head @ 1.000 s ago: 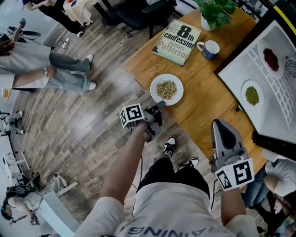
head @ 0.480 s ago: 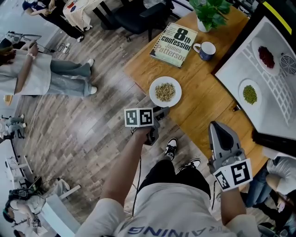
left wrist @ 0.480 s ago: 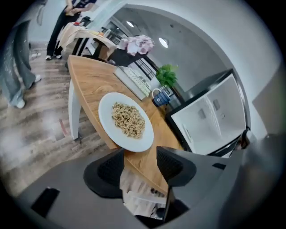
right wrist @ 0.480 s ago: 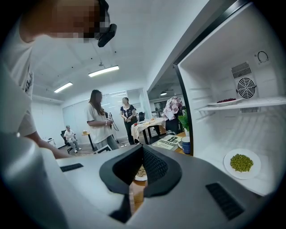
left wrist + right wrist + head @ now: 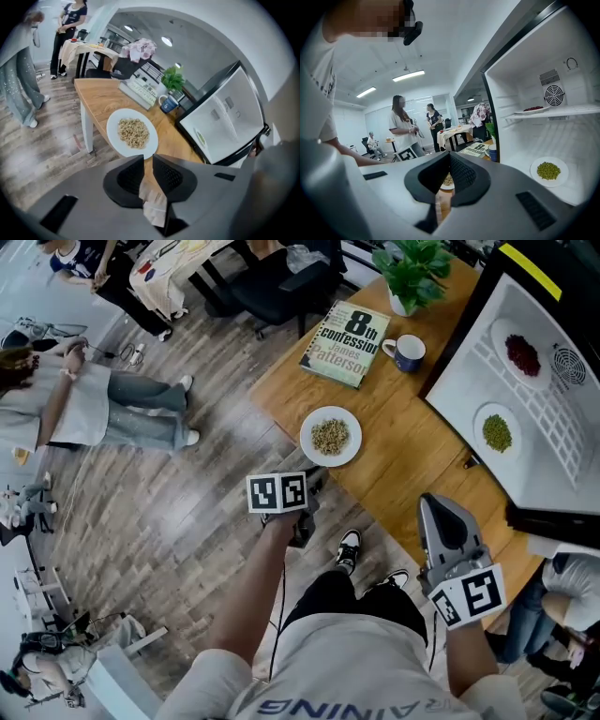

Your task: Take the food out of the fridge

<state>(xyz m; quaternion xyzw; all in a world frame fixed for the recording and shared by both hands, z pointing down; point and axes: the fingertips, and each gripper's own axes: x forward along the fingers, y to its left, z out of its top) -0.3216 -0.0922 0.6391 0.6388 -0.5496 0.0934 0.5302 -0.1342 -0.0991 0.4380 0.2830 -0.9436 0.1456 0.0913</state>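
Observation:
A white plate of beige grains (image 5: 330,436) (image 5: 131,133) lies near the wooden table's (image 5: 412,465) edge. My left gripper (image 5: 313,480) (image 5: 148,159) hovers just short of that plate, off the table's corner. Its jaws have just been closing and stand a narrow gap apart with nothing between them. The open fridge (image 5: 553,474) holds a plate of green beans (image 5: 496,432) (image 5: 549,171) on its lower level and a plate of red food (image 5: 522,354) (image 5: 533,109) on the shelf above. My right gripper (image 5: 436,507) (image 5: 449,155) is shut and empty, in front of the fridge opening.
A paperback book (image 5: 342,332), a blue mug (image 5: 406,352) and a potted plant (image 5: 412,268) sit at the table's far end. People stand on the wood floor at the left (image 5: 84,409). A black chair (image 5: 281,268) is beyond the table.
My left gripper has rolled, so its marker cube now faces upward, and it has drawn slightly back from the grain plate. The right gripper has stayed where it was.

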